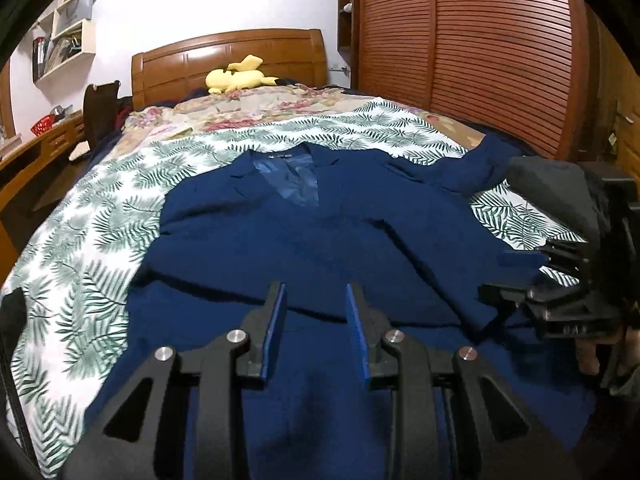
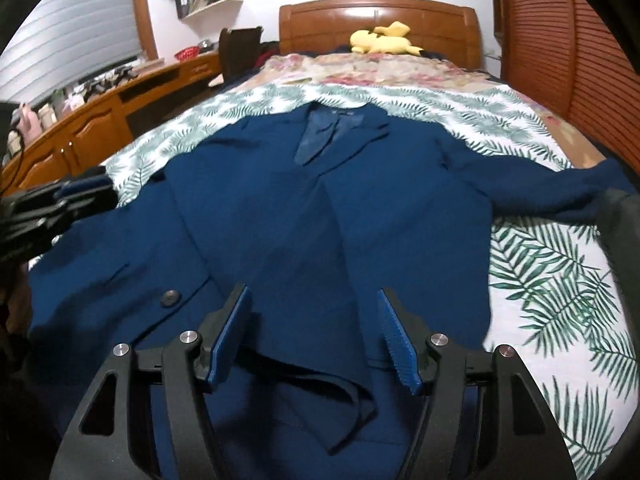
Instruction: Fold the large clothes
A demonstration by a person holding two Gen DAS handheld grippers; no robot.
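Both tools hover over a navy jacket (image 2: 280, 208) spread on the bed (image 2: 560, 280): right tool (image 2: 316, 332) wide, left tool (image 1: 316, 328) narrower, neither gripping cloth.

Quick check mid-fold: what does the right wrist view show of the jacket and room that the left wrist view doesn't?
Only the right wrist view shows the jacket's dark button, the window blind and the long wooden desk.

Only the left wrist view shows the wardrobe broadly, with its open shelf niche.

Both show the blue jacket spread on the leaf-print sheet, the yellow plush toy, the headboard, and each gripper's jaws open, empty above the jacket.
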